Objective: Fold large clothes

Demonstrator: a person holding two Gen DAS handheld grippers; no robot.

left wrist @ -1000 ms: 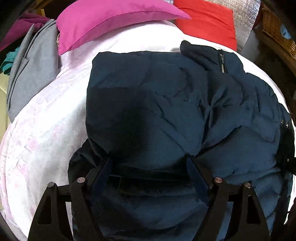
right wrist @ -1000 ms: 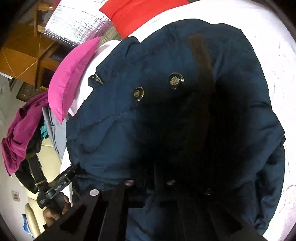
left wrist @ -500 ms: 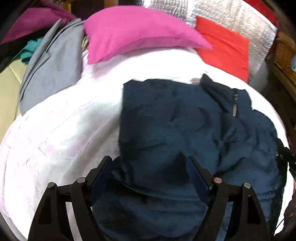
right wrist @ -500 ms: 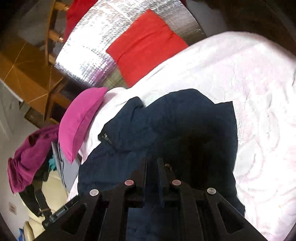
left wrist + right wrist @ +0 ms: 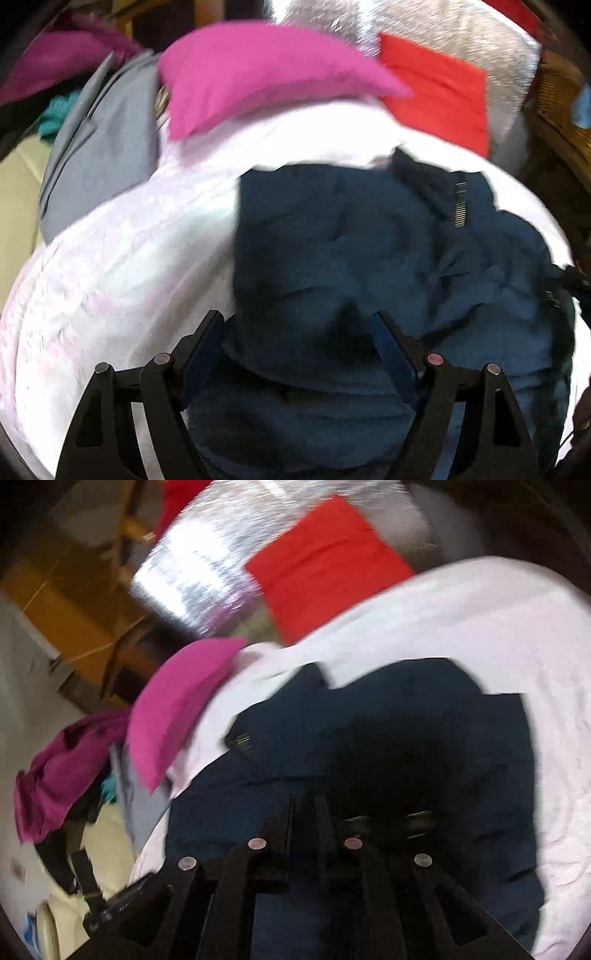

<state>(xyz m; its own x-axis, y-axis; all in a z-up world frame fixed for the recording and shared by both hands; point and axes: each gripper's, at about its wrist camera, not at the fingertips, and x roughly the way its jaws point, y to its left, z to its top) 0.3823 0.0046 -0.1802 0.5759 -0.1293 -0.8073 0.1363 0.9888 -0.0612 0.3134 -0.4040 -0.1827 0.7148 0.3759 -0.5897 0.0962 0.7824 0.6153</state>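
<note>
Navy jacket (image 5: 369, 258) lies bunched on the bed (image 5: 122, 280); your left tool (image 5: 299, 332) gapes empty, right tool (image 5: 303, 808) is clenched, so slack folds may slip apart.

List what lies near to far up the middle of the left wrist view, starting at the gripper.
left gripper with its jaws apart → navy jacket → white bedspread → pink pillow
</note>
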